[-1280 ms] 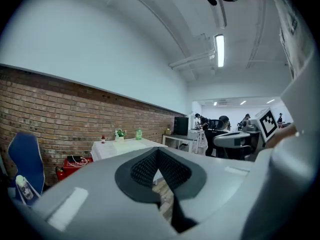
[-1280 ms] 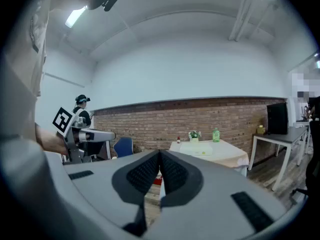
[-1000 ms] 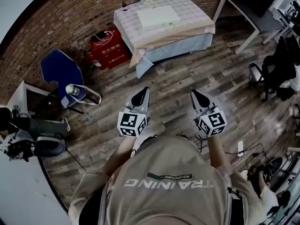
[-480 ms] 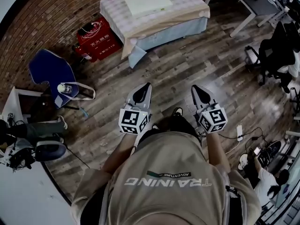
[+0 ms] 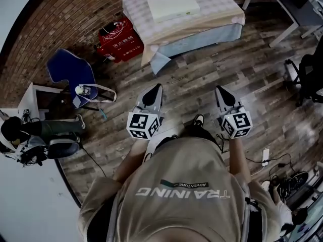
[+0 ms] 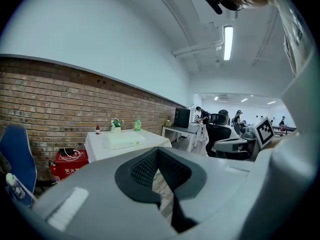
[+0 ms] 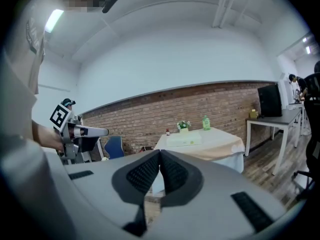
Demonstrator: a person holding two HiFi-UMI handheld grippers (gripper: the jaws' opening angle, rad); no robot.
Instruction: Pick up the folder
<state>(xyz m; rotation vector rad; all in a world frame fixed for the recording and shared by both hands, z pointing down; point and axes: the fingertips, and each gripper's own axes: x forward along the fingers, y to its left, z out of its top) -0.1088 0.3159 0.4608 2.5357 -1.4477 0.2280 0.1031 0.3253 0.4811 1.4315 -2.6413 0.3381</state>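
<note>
A pale folder (image 5: 172, 5) lies flat on a cloth-covered table (image 5: 222, 14) at the top of the head view; it shows as a light slab (image 6: 123, 142) in the left gripper view and as folder (image 7: 183, 141) in the right gripper view. My left gripper (image 5: 155, 91) and right gripper (image 5: 220, 91) are held side by side above the wooden floor, well short of the table, both pointing toward it. Both are shut with nothing between the pads. A green bottle (image 7: 205, 122), a small plant (image 7: 183, 126) and a small red-capped bottle (image 6: 97, 130) stand at the table's far edge.
A red box (image 5: 120, 38) sits on the floor left of the table. A blue chair (image 5: 70, 74) with a bag stands further left. A white desk (image 5: 292, 14) and black office chair (image 5: 310, 77) are to the right. Cables and a power strip (image 5: 265, 158) lie on the floor nearby.
The table and folder have shifted in the head view as the person walked closer. Both grippers stayed shut and side by side, carried forward toward the table.
</note>
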